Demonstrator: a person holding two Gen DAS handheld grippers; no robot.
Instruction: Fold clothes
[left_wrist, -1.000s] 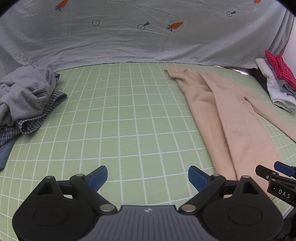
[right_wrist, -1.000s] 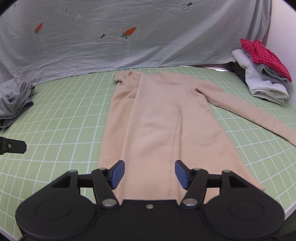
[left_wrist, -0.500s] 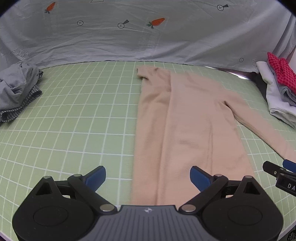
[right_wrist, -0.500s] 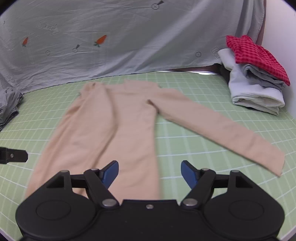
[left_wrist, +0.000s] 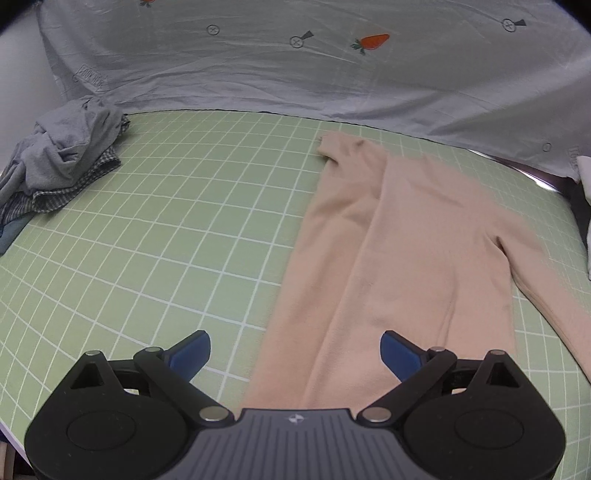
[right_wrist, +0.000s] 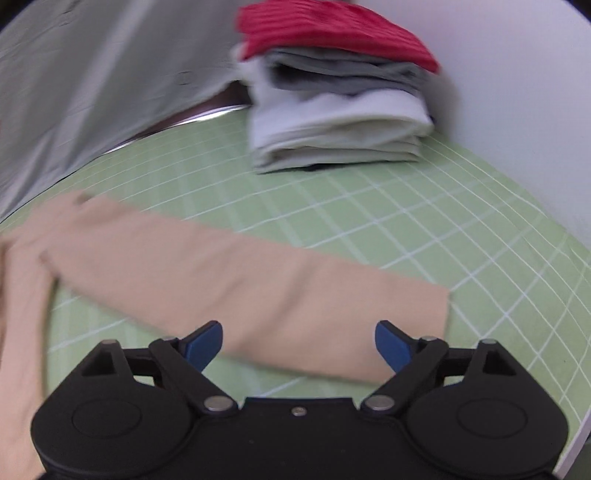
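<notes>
Green gridded mat (left_wrist: 177, 229) spreads under everything; one beige long-sleeved top (left_wrist: 399, 236) lies flat on it, one sleeve (right_wrist: 258, 280) stretched out sideways; one folded stack (right_wrist: 340, 103) and one crumpled grey heap (left_wrist: 62, 155) sit at opposite edges; my left claw (left_wrist: 295, 350) and right claw (right_wrist: 297, 341) both gape wide, gripping nothing, the right one above the sleeve.
</notes>
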